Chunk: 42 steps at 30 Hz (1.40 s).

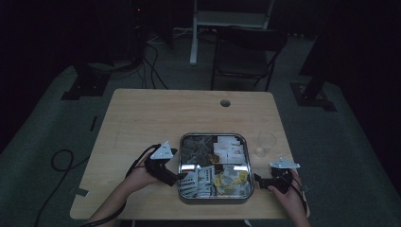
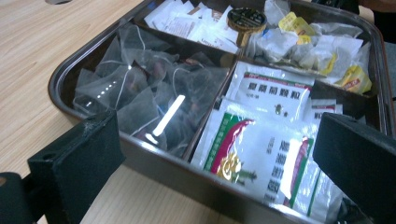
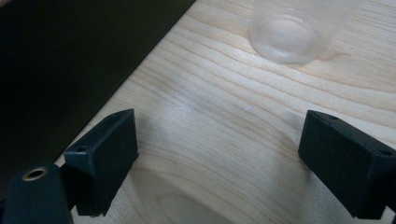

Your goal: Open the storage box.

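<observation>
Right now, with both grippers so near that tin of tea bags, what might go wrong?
The left gripper is open at the tray's rim, so closing could catch the wall rather than a green-printed sachet. The packed sachets may lift together. The right gripper, also open, could knock the clear cup ahead.

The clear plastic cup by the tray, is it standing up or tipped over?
Standing up. The clear plastic cup rests on its round base on the wooden table, open rim upward.

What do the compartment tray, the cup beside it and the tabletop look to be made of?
The square dark tray looks like metal with a glossy finish: its rim gleams and reflects light. The clear cup seems to be plastic or glass; the table's grain shows through it. The pale table shows wood grain, possibly laminate, with a matte finish.
</observation>
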Each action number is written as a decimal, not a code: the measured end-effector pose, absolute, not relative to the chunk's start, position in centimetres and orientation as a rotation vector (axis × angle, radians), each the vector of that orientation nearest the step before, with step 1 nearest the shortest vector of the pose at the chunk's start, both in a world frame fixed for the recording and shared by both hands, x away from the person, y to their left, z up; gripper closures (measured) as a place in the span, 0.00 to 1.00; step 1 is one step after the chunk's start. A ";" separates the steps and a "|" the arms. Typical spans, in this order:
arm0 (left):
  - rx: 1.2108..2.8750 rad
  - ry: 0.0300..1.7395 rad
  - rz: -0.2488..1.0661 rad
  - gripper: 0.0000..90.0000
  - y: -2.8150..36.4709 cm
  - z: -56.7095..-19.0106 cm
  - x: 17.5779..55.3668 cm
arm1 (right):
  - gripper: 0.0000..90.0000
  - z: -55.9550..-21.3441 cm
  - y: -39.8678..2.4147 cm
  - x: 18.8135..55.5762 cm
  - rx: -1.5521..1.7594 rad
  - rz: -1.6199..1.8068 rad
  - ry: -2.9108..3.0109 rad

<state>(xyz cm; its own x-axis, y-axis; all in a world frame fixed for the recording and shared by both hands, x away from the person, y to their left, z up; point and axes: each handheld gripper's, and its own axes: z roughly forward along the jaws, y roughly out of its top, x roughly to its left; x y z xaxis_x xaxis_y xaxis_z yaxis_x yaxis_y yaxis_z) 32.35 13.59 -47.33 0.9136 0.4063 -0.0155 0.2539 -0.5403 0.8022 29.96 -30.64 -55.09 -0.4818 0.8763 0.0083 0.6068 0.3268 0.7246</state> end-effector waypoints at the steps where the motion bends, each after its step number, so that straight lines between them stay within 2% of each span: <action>1: 2.170 0.466 0.215 0.02 13.4 -47.3 32.4 | 0.12 -55.1 -30.6 30.0 1.314 0.955 2.212; 33: 2.183 0.356 0.120 0.02 7.7 -47.3 34.0 | 0.12 -55.1 -30.6 30.0 1.314 0.955 2.213; 35: 2.168 0.358 0.107 0.05 7.6 -47.2 34.1 | 0.12 -55.1 -30.6 30.0 1.314 0.955 2.213; 42: 2.194 0.358 0.110 0.05 6.5 -47.0 34.5 | 0.12 -55.1 -30.6 30.0 1.314 0.955 2.212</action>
